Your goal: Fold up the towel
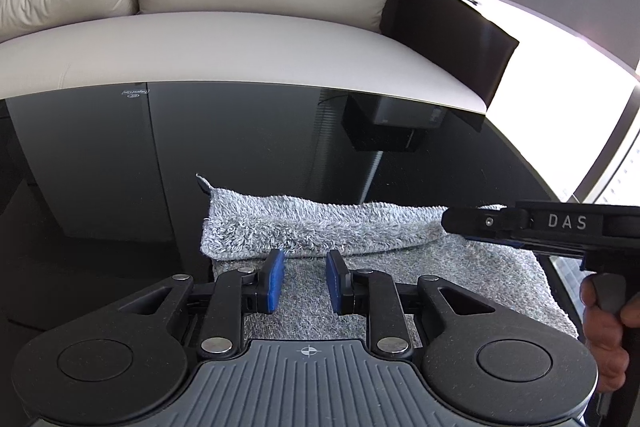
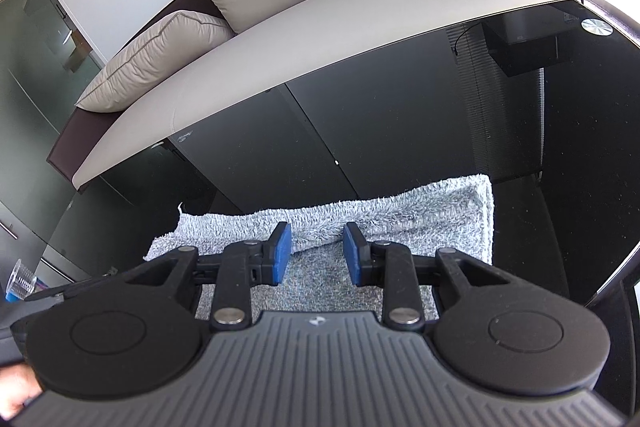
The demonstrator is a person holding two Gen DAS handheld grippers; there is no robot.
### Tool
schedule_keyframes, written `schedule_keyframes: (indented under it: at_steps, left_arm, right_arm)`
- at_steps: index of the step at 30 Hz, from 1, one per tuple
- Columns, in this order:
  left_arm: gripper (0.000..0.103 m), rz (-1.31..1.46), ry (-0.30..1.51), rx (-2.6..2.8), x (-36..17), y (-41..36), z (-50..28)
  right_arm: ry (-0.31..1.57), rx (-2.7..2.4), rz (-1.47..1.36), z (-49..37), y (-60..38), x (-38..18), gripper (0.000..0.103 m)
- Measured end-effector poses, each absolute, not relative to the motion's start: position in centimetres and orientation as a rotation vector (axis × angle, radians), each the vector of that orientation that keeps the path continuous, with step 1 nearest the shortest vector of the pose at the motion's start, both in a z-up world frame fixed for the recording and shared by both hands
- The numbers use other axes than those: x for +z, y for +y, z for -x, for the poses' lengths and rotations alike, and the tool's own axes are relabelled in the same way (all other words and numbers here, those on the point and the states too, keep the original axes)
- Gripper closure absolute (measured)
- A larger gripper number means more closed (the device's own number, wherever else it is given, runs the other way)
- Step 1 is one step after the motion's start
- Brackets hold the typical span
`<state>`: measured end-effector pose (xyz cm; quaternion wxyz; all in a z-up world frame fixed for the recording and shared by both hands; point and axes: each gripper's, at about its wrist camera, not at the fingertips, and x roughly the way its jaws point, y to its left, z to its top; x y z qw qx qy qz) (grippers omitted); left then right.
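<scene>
Clearly, one grey terry towel [image 1: 320, 227], partly folded, was laid on the black glass counter [image 1: 240, 147]; both hand-held grippers, left [image 1: 306, 281] and right [image 2: 316, 253], were held slightly open over it, gripping nothing.

Towel's [image 1: 360, 227] near edge behind tongs; a hand [image 1: 608, 331] cut by frame edge.

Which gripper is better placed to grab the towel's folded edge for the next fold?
Probably left. The left gripper, open, sits right at the towel's folded edge; the right gripper, also open, reaches it equally, so it's close.
</scene>
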<state>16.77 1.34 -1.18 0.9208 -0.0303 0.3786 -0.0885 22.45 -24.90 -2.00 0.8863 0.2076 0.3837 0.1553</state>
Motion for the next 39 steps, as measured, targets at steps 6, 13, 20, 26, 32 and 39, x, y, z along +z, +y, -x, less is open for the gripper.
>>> schedule_keyframes:
  at_steps: [6, 13, 20, 26, 32, 39]
  left_arm:
    - [0.081, 0.063, 0.781, -0.190, -1.0, 1.4, -16.6]
    - [0.081, 0.071, 0.783, -0.188, -1.0, 1.5, -16.7]
    - [0.081, 0.069, 0.784, -0.191, -1.0, 1.5, -16.7]
    - [0.081, 0.070, 0.783, -0.196, -1.1, 1.7, -16.4]
    - [0.081, 0.073, 0.783, -0.201, -1.1, 1.8, -16.4]
    - [0.081, 0.108, 0.767, -0.167, -1.0, 2.8, -16.8]
  right_arm:
    - [0.775, 0.300, -0.467, -23.1, -25.3, -1.7, 0.073]
    - [0.807, 0.360, -0.492, -22.4, -24.9, -1.2, 0.073]
    - [0.863, 0.403, -0.466, -21.8, -22.8, -1.6, 0.073]
    - [0.839, 0.407, -0.510, -22.6, -21.9, -1.8, 0.073]
    - [0.812, 0.394, -0.617, -23.2, -22.4, -2.6, 0.073]
    - [0.786, 0.388, -0.691, -23.1, -23.4, -2.4, 0.073]
